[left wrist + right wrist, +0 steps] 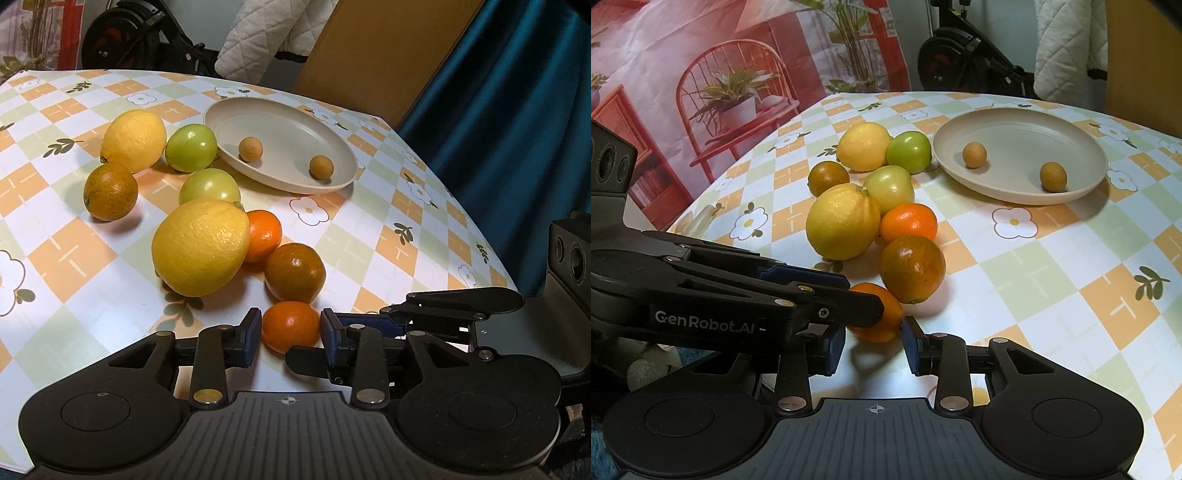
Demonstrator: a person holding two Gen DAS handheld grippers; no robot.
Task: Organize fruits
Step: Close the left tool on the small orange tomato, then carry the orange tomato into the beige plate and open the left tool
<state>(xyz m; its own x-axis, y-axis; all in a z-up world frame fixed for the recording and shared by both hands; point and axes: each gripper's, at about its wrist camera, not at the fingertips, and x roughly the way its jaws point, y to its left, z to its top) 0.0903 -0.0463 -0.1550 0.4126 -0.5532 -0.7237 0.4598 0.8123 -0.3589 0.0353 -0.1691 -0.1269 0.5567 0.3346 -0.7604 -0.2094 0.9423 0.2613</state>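
On the table (110, 280): small orange (290, 325) sits nearest, plate (343, 177) far behind.
Left claw (291, 334): pads around the orange, just apart.
Right claw (873, 349): open, empty.
Do well: squeeze gently, lift straight.

A beige plate (1019, 184) holding two small brown fruits (974, 155) sits beside clustered citrus on the checked tablecloth (1052, 280).

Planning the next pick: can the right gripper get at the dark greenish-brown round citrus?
Probably yes: the dark greenish-brown citrus lies just ahead of the right gripper, top and right side bare; a small orange tangerine crowds its near-left.
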